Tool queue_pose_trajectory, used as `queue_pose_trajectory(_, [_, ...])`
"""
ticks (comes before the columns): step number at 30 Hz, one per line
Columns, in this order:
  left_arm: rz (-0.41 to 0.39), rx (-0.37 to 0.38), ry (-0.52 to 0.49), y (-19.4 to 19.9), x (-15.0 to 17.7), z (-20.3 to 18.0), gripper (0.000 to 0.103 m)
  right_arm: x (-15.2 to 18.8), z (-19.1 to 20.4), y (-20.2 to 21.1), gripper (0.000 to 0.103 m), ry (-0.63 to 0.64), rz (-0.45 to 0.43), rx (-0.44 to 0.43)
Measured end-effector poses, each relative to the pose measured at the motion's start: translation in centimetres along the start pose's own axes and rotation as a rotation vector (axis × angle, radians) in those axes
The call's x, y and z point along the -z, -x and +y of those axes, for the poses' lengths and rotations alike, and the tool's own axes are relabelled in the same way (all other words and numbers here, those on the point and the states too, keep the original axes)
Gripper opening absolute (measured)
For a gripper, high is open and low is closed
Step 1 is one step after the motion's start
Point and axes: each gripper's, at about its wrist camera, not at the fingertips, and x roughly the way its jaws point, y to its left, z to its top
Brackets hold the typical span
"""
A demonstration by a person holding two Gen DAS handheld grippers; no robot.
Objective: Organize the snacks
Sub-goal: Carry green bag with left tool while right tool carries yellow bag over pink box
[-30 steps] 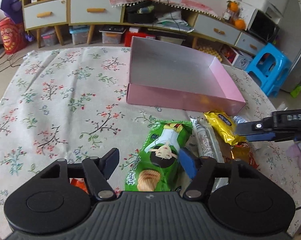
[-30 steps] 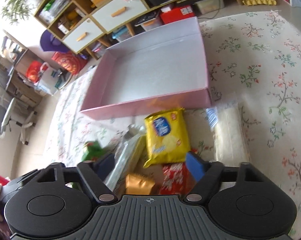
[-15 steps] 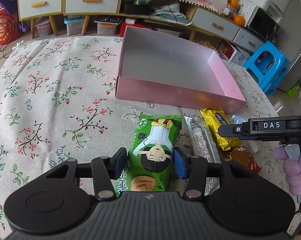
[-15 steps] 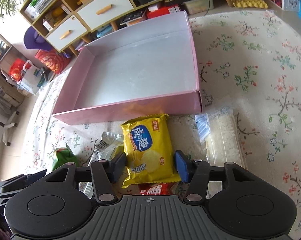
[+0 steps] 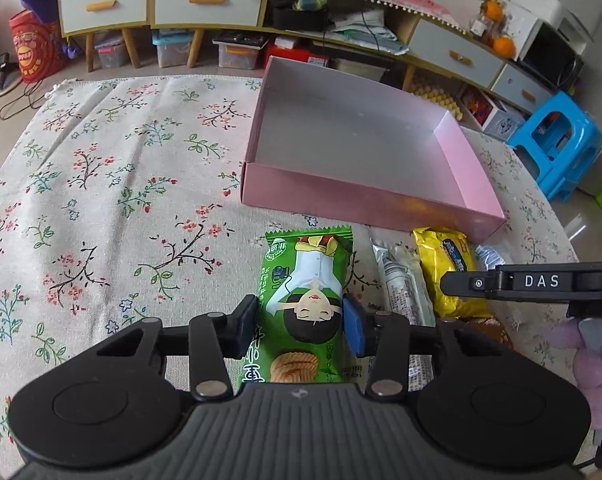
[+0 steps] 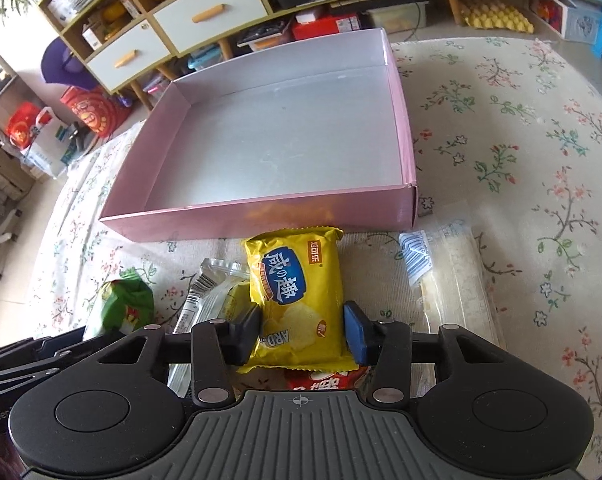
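A green biscuit packet (image 5: pixel 307 280) lies on the flowered tablecloth in front of the empty pink box (image 5: pixel 365 200). My left gripper (image 5: pixel 300 330) straddles its near half, jaws closing, and both pads touch the packet's sides. A yellow chip packet (image 6: pixel 297 280) lies just before the pink box's front wall (image 6: pixel 261 220). My right gripper (image 6: pixel 301 330) is closing on it, pads against both edges. The yellow packet (image 5: pixel 445 264) also shows at the right of the left wrist view, and the green packet (image 6: pixel 121 304) at the left of the right wrist view.
A silver-white wrapper (image 5: pixel 401 292) lies between the two packets. A red packet (image 6: pixel 325 380) sits under the yellow one, and a clear bag (image 6: pixel 453 280) lies to its right. A blue stool (image 5: pixel 557 140) and low cabinets (image 5: pixel 205 0) stand beyond the table.
Both grippers' jaws have narrowed from wide apart until the pads meet the packets. The left now frames the green packet squarely, and the right frames the yellow one.
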Motion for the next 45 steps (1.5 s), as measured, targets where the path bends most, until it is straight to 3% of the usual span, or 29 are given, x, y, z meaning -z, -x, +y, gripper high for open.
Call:
queue_pose_trajectory(6, [-0.051,0.008,0.031,1.8,-0.8,-0.1,0.041,-0.8,-0.2,2.0,0.044,-0.053,0.015,-0.067])
queue_pose_trajectory(13, [-0.130,-0.005,-0.035,1.9,-4.2,-1.5,0.041,-2.3,0.3,4.1,0.044,-0.085,-0.041,-0.156])
queue_pose_trajectory(21, [-0.233,-0.022,-0.084,-1.9,-6.9,-2.7,0.041,-6.3,-0.1,3.4,0.044,-0.070,-0.189,-0.149])
queue_pose_trajectory(30, [-0.301,-0.092,-0.152,-4.6,-6.4,-2.9,0.041,-7.0,-1.5,-1.1,0.044,-0.040,-0.207,-0.088])
queue_pose_trajectory(41, [-0.210,-0.138,-0.197,-3.7,-5.3,-3.2,0.041,-6.7,-1.3,-2.1,0.044,-0.002,-0.128,-0.024])
queue_pose_trajectory(45, [-0.145,-0.155,-0.160,-3.6,-5.0,-3.3,0.041,-6.6,-1.2,-2.0,0.044,-0.008,-0.104,-0.013])
